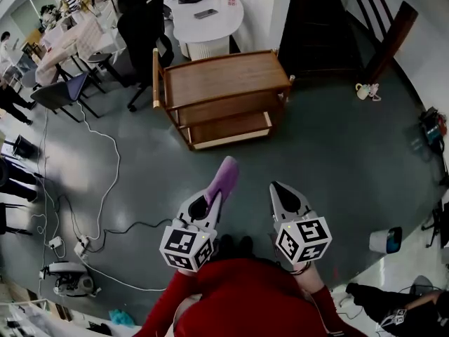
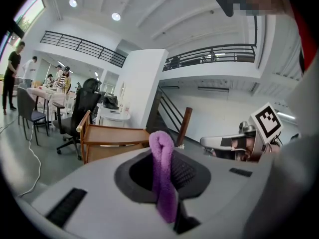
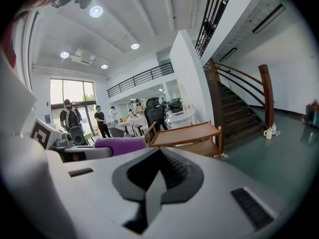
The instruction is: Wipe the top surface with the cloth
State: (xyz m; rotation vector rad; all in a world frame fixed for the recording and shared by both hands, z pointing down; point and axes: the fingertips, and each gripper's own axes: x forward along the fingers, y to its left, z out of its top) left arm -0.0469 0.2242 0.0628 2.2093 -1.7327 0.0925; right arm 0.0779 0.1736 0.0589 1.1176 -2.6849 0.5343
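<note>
Red sleeves point(image 1: 247, 297) carry the left gripper point(image 1: 214, 199) clamped on the purple cloth point(image 1: 226, 176) and the right gripper point(image 1: 278, 188) closed on nothing, well short of the wooden trolley point(image 1: 228, 127), so step close, lay the cloth flat on its top shelf point(image 1: 224, 78) and stroke edge to edge.

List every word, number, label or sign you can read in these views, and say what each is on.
No readable words or numbers in any view.
Left cube on the left tool: black-and-white square marker only, no letters.
Right cube on the right tool: the same kind of marker, no letters.
Cloth: plain purple, no label showing.
Items on the white table: too small to read.
</note>
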